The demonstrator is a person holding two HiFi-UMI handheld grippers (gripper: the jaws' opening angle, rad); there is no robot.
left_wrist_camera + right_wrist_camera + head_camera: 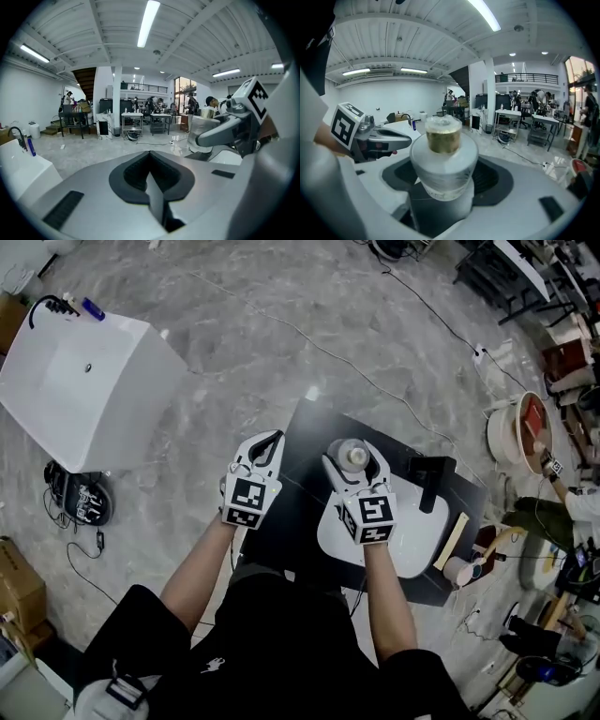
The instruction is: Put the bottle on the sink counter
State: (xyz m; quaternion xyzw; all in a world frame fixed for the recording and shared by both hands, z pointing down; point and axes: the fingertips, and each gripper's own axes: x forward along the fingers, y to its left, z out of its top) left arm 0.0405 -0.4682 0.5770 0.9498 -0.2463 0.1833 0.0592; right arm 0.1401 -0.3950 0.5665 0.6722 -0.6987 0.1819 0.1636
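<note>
A small frosted bottle [353, 457] with a gold collar and clear cap stands upright between the jaws of my right gripper [355, 463], which is shut on its body. In the right gripper view the bottle [444, 154] fills the middle, and the pads of the right gripper [443, 192] press on its sides. It hangs over the far left part of the black sink counter [305, 432], beside the white basin [412, 540]. My left gripper [268, 441] is to the left over the counter's edge, shut and empty. In its own view the left gripper [152, 178] has its pads together.
A black faucet [431, 480] stands at the basin's far side. A wooden strip [454, 538] and a cup [459, 570] lie on the counter's right end. A white cabinet [80, 381] stands on the floor at left, and cables [84, 502] trail near it. A person's arm [572, 498] is at right.
</note>
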